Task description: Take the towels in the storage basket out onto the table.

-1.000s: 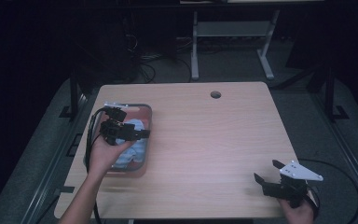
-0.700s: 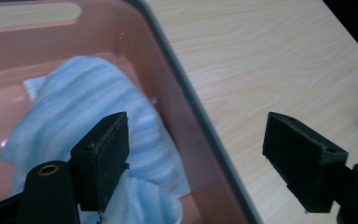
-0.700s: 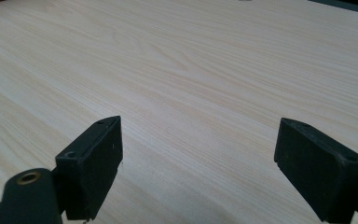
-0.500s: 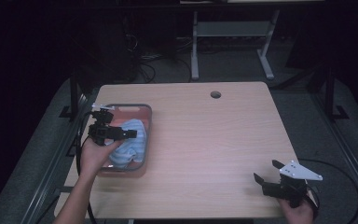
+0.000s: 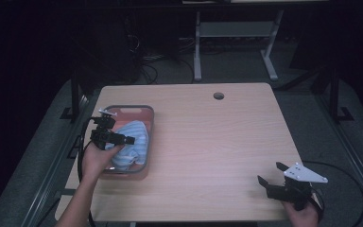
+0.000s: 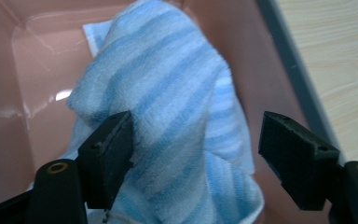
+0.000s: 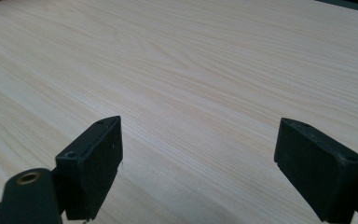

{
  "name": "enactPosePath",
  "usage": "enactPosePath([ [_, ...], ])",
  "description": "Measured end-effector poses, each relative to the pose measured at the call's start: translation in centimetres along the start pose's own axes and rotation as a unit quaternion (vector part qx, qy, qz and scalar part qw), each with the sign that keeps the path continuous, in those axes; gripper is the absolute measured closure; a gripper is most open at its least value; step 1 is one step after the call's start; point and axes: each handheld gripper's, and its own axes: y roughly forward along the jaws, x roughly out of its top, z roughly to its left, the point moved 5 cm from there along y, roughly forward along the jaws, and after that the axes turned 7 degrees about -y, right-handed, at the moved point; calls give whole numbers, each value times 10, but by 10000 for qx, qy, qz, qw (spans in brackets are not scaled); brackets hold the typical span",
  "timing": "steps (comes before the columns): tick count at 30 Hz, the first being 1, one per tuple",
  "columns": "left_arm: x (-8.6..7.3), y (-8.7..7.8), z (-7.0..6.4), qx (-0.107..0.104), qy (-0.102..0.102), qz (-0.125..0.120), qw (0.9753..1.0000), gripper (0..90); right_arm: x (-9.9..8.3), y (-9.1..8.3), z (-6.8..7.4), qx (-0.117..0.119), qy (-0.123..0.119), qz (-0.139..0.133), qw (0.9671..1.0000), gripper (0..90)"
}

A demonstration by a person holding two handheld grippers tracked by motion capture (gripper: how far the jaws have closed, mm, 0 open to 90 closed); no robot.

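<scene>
Left hand-held gripper [image 6: 193, 154] over pink bin [image 5: 147, 142], jaws wide apart, gripping nothing; blue striped towel [image 6: 168, 116] crumpled in bin, directly ahead between jaws; right hand-held gripper [image 5: 272, 177] agape, idle above bare desk [image 7: 191, 70]; towel grasp judged not yet made.

We seem to be in a lab or recording studio: a plain wooden table [image 5: 208, 142] with a cable hole [image 5: 218, 96] stands on grey carpet [image 5: 321, 123], dark surroundings, loose cables [image 5: 146, 71] and a metal stand [image 5: 236, 33] behind it.
</scene>
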Motion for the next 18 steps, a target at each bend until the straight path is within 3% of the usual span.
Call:
enactPosePath([
  [9, 0, 13, 4, 334, 41, 376, 9987, 292, -1, 0, -3, 23, 33, 0, 10000, 148],
  [15, 2, 24, 7, 606, 132, 688, 9957, 346, -1, 1, -3, 45, 31, -1, 10000, 148],
  [18, 2, 31, 9, 751, 202, 882, 9931, 347, -1, 1, -4, 44, 31, -6, 10000, 148],
])
